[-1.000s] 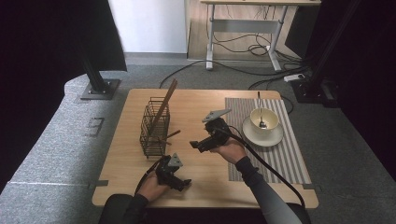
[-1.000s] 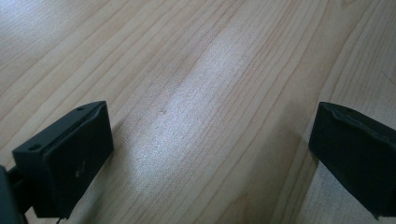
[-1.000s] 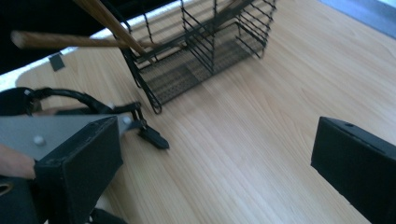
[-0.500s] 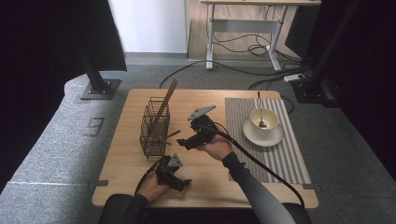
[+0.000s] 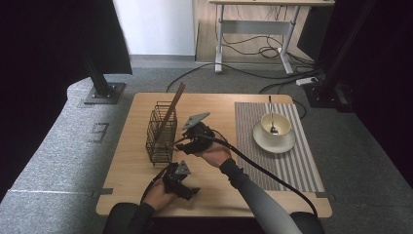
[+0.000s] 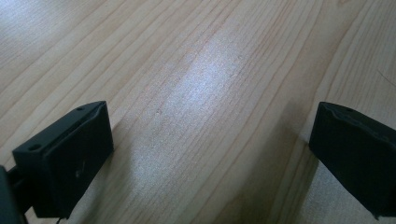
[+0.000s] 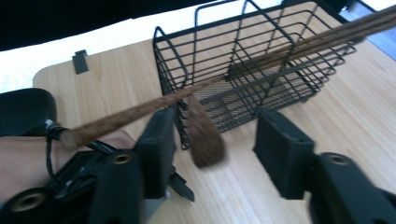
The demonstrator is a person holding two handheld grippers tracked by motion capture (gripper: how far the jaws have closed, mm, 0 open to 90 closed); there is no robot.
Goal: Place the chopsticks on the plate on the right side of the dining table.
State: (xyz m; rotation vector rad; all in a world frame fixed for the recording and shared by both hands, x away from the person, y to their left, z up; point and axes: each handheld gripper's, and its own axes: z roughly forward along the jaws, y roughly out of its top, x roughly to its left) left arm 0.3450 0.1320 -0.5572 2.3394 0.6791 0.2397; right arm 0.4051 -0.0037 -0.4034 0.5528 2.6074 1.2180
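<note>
Wooden utensil (image 7: 204, 135) hangs untouched between the right tool (image 7: 212, 140) jaws.

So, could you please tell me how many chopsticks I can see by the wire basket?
2: one chopstick slants across the basket; the other hangs between the right gripper's jaws. Others may be hidden.

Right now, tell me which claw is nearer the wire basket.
Right. The right claw is beside the wire basket, at the wooden sticks. The left claw rests on the table nearer the person, apart from it.

Dim dark surround, bright tabletop glare, blurred close-up foreground
</note>
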